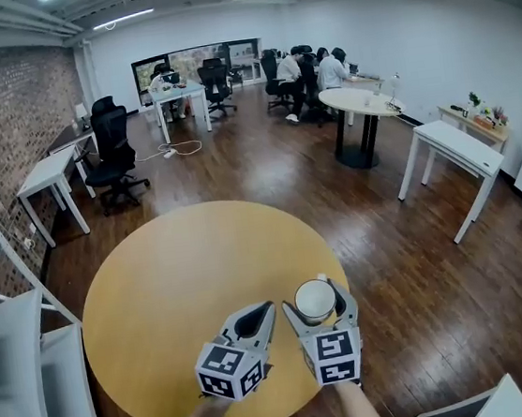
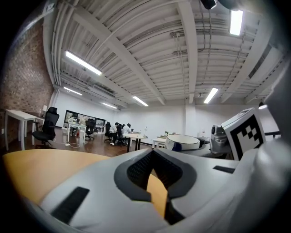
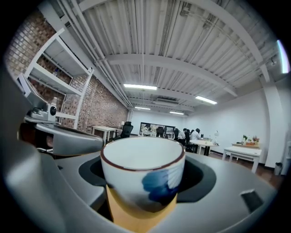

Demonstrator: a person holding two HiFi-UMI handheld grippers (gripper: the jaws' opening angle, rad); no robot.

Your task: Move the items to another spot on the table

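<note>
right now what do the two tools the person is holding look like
The left tool and right tool match. Both have light grey moulded shells and two broad curved jaws, with dark ribbed pads lining the inside. Each bears a marker cube, white with black squares. No cables or sleeves show.

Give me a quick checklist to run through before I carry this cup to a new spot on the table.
1. Cup held in right gripper: ok, a jaw against each side.
2. Cup upright: ok.
3. Cup empty: ok, only white interior shows.
4. Left gripper out of the way: ok, jaws together, holding nothing, beside the cup.
5. Room on table: ok, bare top ahead.
6. Cup lifted off the table: cannot tell.
</note>
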